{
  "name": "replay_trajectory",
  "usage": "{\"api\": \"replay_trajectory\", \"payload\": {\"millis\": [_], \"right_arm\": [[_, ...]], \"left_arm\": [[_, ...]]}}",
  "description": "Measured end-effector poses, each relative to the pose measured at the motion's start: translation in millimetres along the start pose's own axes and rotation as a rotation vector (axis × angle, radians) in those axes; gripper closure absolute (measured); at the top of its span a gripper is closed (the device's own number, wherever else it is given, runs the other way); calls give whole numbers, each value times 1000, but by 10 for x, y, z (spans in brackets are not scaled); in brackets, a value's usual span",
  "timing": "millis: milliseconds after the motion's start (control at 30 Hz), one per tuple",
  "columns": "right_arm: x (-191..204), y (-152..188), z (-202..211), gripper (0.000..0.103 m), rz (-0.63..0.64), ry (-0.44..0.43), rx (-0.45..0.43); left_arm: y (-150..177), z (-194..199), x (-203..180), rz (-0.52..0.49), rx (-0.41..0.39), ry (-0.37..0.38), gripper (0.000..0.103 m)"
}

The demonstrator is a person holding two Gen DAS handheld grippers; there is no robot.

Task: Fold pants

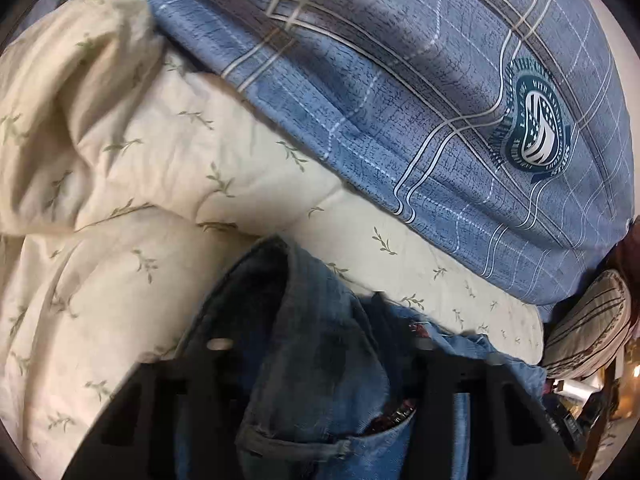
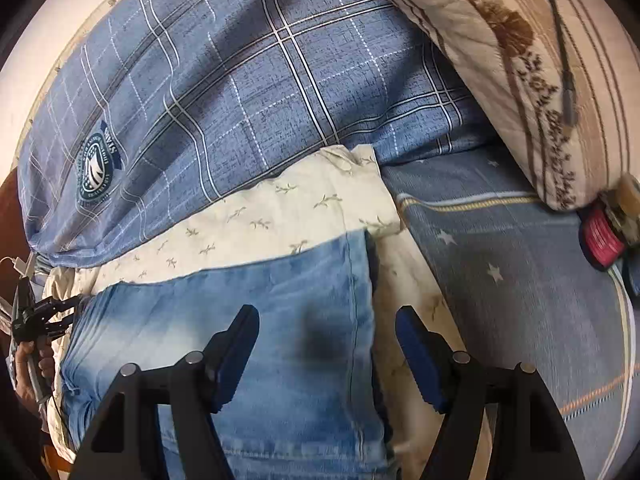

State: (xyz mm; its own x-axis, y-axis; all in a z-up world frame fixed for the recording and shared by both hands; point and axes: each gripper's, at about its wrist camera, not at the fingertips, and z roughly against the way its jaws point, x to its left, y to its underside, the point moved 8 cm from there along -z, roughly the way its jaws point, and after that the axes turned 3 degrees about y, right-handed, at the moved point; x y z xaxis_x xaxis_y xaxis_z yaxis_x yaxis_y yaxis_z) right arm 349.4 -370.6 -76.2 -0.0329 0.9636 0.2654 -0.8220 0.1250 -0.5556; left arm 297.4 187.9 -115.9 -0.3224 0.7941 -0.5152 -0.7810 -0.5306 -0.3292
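The blue jeans (image 2: 248,300) lie spread flat on a bed, with one straight edge running down at the right. My right gripper (image 2: 326,316) hovers just above them, open, its blue pads (image 2: 240,352) wide apart with nothing between them. In the left wrist view a bunched fold of the jeans (image 1: 288,300), with a belt loop and pocket edge, stands up between the black fingers of my left gripper (image 1: 320,348), which is shut on it. The right wrist view shows that left gripper (image 2: 48,314), held by a hand (image 2: 30,364), at the jeans' far left end.
A cream leaf-print comforter (image 1: 120,160) lies under the jeans. A blue plaid quilt (image 2: 240,80) is heaped behind. A brown-striped pillow (image 2: 520,60) with a grey cable on it sits at the right, above a blue star-print sheet (image 2: 500,260). A pink spool (image 2: 600,236) lies beside the pillow.
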Motion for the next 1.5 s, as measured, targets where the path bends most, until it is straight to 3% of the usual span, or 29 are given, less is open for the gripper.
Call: {"api": "replay_trajectory", "payload": {"millis": [33,167,367,433,467,600,733,867,1000,1100,1233,1300,1333,1367,1400,1500], "right_arm": [[1,-20,-39,29,1,-4,8],[-17,-142,-223,29,-44,-30,41],[-49,-265,-451,30,-77,4,104],[-17,-282,-502,39,-55,22,113],[-17,-282,-520,73,-46,37,118],[82,-300,-378,81,3,83,66],[181,-376,52,81,-28,36,-41],[254,-346,710,81,-100,-69,-166],[255,69,1377,81,-150,-188,-257],[106,636,1632,81,-187,-240,-272],[-146,1425,1609,79,-215,-254,-201],[-278,1801,1452,74,-237,-255,-105],[-321,1925,1373,66,-242,-241,-52],[-392,2077,1289,39,-253,-186,21],[-428,2138,1286,31,-263,-173,39],[-462,2155,1444,30,-303,-219,4]], "left_arm": [[11,-30,-13,-27,1,-16,87],[-10,26,-89,-75,-57,-35,88],[17,53,-133,-101,-77,-27,88],[28,26,-101,-104,-79,-32,88],[36,20,-82,-104,-82,-32,88],[54,222,-58,-104,-141,-16,89],[112,796,-165,-99,-233,54,90],[421,1620,-307,-112,-322,189,90],[1082,2305,-204,-133,-355,292,90],[1643,2384,18,-107,-300,325,89],[2231,2176,443,-33,-157,274,83],[2387,2000,708,81,-52,204,75],[2428,1928,815,144,-8,187,52],[2465,1887,951,224,22,145,35],[2465,1909,1027,272,8,120,32],[2399,2154,1044,302,-81,66,32]]}}
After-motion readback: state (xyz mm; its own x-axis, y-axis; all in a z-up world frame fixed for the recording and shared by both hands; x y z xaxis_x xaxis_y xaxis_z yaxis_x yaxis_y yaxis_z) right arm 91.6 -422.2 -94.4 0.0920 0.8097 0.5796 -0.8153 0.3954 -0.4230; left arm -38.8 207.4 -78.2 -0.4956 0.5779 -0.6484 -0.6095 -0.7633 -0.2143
